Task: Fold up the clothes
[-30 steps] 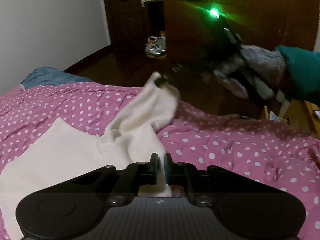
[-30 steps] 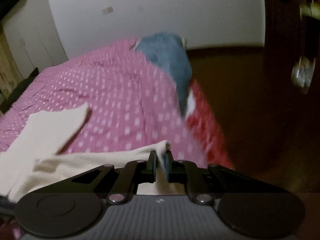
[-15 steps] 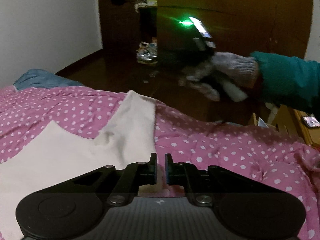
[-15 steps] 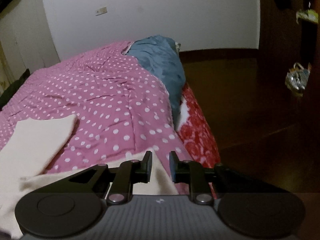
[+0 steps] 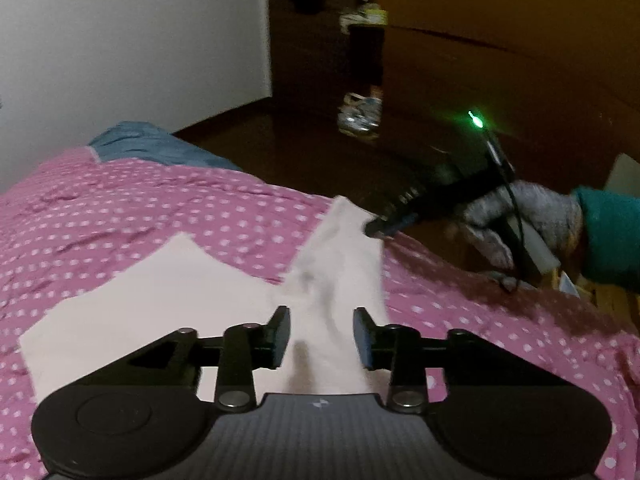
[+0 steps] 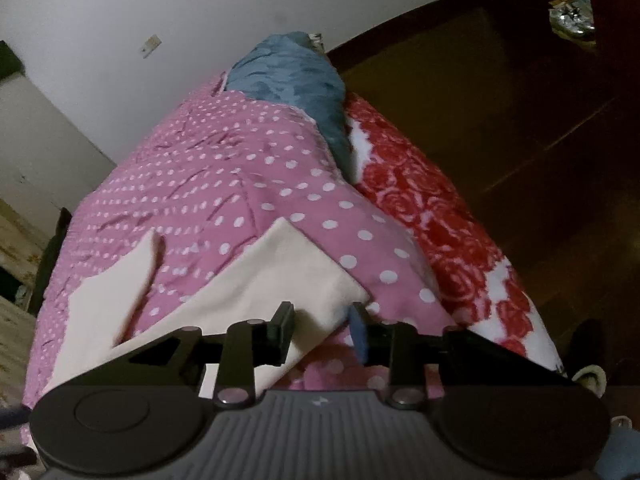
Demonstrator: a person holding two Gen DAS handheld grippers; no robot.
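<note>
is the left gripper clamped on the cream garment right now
No, the left gripper is open, its two fingers spread apart with the cream garment lying loose on the pink dotted quilt between them.

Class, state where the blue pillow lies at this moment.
In the right wrist view the blue pillow lies at the far end of the bed, against the white wall, between the pink dotted quilt and the red rose blanket.

I've got the cream garment (image 5: 152,300) lying spread on the bed | two long sections splayed apart in a V | mostly flat, soft creases where they meet | far ends squared off
</note>
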